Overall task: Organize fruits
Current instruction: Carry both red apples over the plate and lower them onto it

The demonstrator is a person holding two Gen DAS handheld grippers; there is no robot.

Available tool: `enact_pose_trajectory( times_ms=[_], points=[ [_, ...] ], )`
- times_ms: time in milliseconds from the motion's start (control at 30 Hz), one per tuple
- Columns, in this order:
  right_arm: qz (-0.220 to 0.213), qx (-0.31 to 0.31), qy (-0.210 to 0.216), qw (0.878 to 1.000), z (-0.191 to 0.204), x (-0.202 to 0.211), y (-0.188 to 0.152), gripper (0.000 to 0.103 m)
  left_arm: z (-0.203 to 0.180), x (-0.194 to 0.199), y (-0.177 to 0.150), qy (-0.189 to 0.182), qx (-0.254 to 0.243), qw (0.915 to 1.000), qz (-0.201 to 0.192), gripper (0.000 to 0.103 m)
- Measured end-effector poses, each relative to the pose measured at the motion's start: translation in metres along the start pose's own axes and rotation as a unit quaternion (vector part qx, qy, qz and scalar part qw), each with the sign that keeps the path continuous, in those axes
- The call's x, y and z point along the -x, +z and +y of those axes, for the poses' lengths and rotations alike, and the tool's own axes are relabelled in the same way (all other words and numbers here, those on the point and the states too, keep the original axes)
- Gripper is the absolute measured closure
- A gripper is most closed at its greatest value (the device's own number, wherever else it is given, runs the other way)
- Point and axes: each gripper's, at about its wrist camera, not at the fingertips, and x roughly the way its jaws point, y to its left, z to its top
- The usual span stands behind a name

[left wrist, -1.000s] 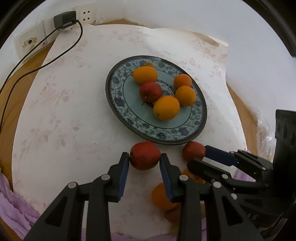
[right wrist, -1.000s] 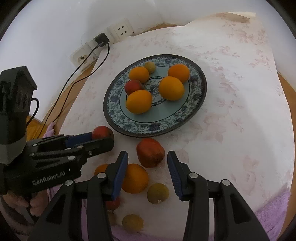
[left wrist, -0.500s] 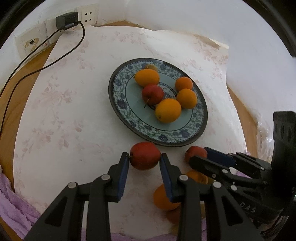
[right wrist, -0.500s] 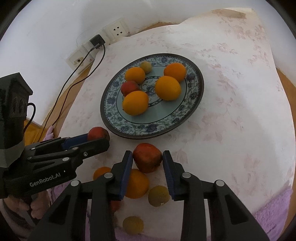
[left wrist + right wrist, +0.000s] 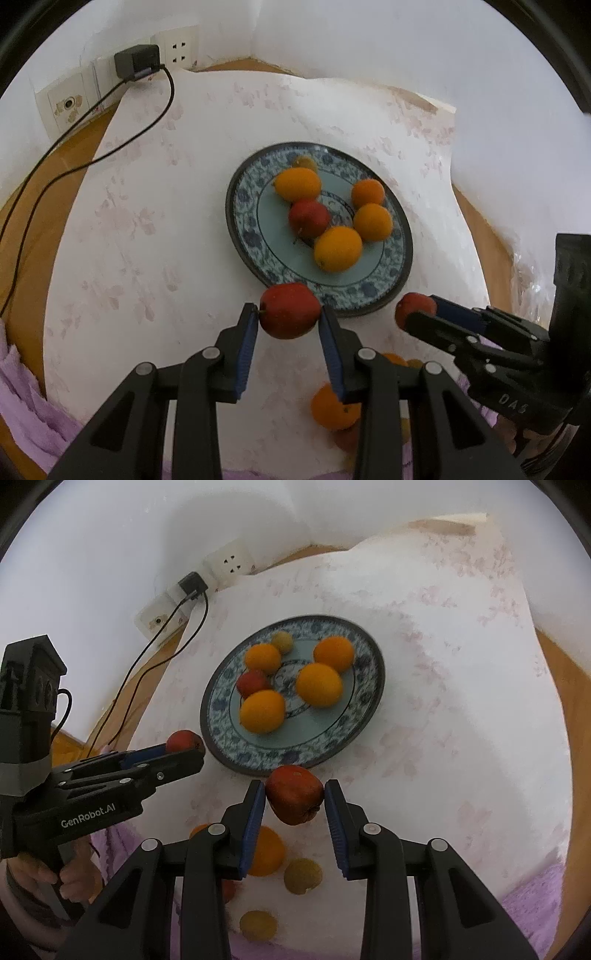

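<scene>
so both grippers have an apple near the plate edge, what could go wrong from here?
1. The plate already carries five fruits bunched around its centre; an apple dropped among them may roll or knock one off.
2. Left gripper and right gripper hold their red apples close together at the near rim, so they could collide going in.
3. The right apple sits at the fingertips and could slip.

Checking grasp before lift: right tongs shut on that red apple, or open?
Shut on it. The right tongs have just been closing, and both blue pads now press the red apple between them.
</scene>
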Motion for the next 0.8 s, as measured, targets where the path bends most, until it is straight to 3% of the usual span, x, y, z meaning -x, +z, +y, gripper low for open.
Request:
enact_pose_trajectory(
  times_ms=[400,800],
  points=[
    [-0.029,0.006,-0.025,0.999,-0.011,0.006,0.026,0.069,0.005,-0.001,0.026,0.012,-0.004,0.9997,-0.020,0.068],
    [-0.042,0.007,-0.044,0.998,-0.022,-0.005,0.052,0.069,0.008,-0.020,0.050,0.020,-0.006,0.9997,-0.015,0.068]
  ],
)
